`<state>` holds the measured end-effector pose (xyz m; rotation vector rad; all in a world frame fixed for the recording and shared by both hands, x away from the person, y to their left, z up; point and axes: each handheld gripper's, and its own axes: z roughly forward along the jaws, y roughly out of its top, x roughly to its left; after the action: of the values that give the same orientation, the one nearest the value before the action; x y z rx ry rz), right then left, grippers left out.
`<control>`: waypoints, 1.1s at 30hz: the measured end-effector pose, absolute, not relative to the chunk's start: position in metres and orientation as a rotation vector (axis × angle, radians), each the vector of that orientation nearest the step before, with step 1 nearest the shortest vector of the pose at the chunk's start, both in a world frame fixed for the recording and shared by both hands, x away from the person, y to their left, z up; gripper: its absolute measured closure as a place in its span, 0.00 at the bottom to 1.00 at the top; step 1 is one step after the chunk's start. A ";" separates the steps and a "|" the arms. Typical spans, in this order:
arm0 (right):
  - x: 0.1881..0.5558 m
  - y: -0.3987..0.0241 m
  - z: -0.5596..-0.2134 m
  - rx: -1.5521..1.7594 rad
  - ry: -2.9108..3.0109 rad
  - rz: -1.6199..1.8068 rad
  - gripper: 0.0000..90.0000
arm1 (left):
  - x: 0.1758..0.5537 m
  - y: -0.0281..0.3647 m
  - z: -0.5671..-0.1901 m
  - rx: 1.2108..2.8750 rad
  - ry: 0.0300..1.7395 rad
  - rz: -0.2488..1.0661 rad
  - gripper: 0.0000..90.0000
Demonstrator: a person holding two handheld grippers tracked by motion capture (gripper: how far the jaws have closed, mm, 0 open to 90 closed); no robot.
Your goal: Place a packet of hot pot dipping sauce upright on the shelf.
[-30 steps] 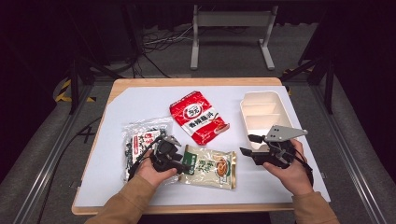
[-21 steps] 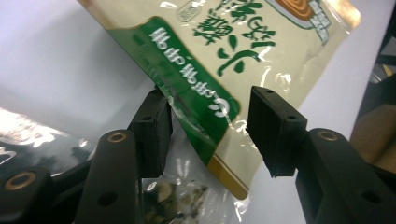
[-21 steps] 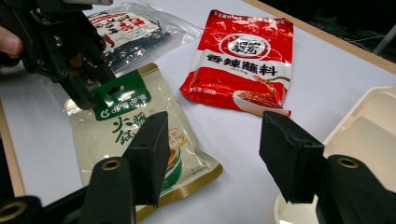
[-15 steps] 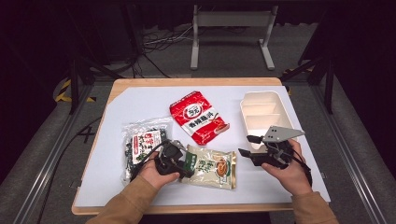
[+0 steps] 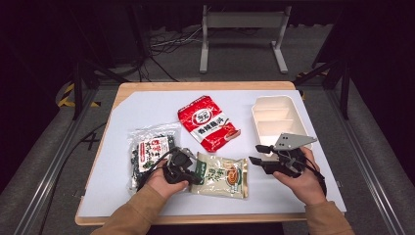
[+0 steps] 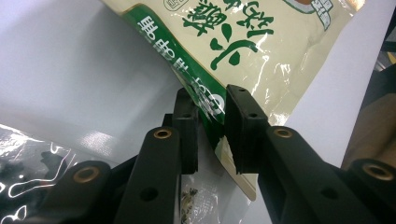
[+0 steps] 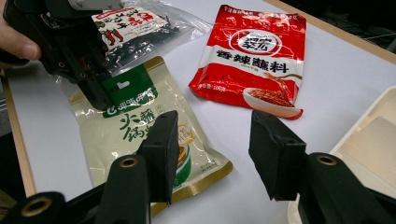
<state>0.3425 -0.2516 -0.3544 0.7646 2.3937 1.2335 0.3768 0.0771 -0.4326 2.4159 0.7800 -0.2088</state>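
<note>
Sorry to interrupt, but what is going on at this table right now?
A person works two hand-held grippers. The left gripper has just been closing its jaws on the green-topped edge of the cream packet, which lies between them. The right gripper hangs open beside it. A red packet and white tray wait behind.

open white table (image 5: 147, 105) lies behind the red pouch (image 5: 208, 122), which sits between the dark-flecked clear bag (image 5: 149, 152) at left and the cream divided tray (image 5: 276, 117) at right; a bare lane separates the cream-green pouch (image 5: 222, 174) from the tray, where the right gripper (image 5: 259, 154) hovers
</note>
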 end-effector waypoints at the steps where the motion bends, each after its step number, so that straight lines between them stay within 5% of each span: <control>1: 0.343 -0.251 -0.354 0.763 2.393 1.235 0.58 | 0.377 0.077 -0.433 2.416 0.780 -0.209 0.86; 10: 0.343 -0.250 -0.355 0.728 2.404 1.238 0.62 | 0.376 0.076 -0.433 2.392 0.776 -0.220 1.00; 33: 0.340 -0.252 -0.347 0.703 2.382 1.260 0.64 | 0.363 0.086 -0.364 2.300 0.618 -0.103 1.00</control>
<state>0.3396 -0.2518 -0.3467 0.7028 2.3818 1.2596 0.3633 0.0856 -0.3636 2.2998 0.6179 -0.1029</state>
